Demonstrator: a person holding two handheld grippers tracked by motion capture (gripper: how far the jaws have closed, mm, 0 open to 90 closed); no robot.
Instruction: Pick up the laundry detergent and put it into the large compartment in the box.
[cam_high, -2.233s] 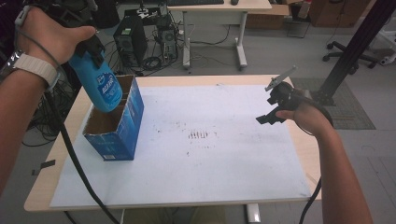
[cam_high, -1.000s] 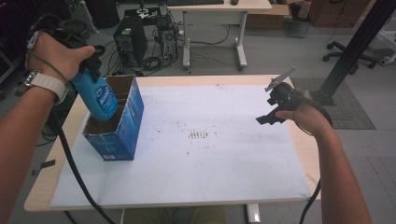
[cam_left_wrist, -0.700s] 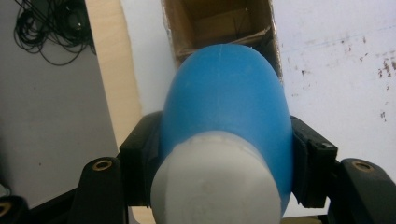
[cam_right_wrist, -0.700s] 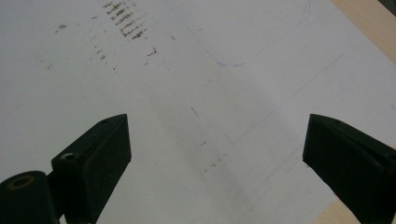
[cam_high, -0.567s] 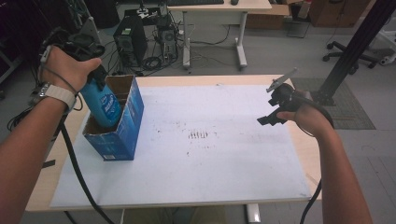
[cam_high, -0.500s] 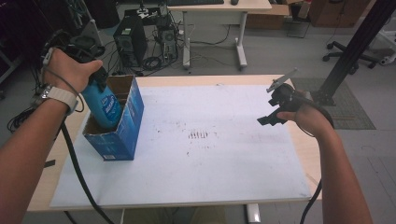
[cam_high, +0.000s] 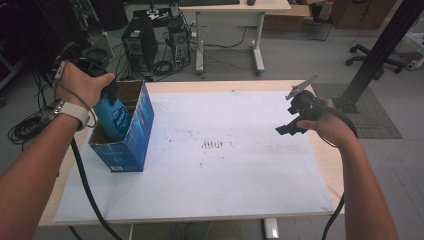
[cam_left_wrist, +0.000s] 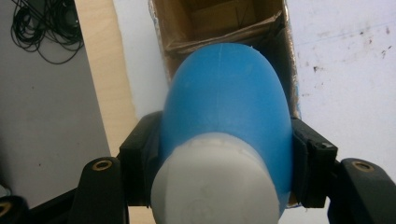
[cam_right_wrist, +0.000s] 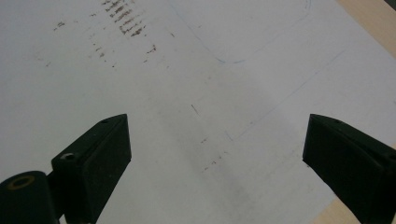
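A blue bottle (cam_high: 115, 119) with a white cap (cam_left_wrist: 215, 186) hangs tilted, its lower half inside the open blue cardboard box (cam_high: 134, 142) at the table's left. My left gripper (cam_high: 110, 96) is shut on the bottle's upper part, one black pad on each side, as the left gripper view (cam_left_wrist: 224, 144) shows. The box's brown inside (cam_left_wrist: 219, 18) lies beyond the bottle. At the table's right edge, my right gripper (cam_high: 291, 124) hovers above the white sheet. Its jaws stand wide apart with nothing between them (cam_right_wrist: 215, 149).
A stained white sheet (cam_high: 225, 165) covers the wooden table (cam_high: 327, 165). On the floor behind stand computer towers (cam_high: 140, 42), cables and a desk (cam_high: 230, 20). A black post (cam_high: 375, 55) rises at the right, an office chair beyond it.
My left hand has come down and lowered the blue bottle from above the box's rim into the box. The right hand and its gripper have stayed put.
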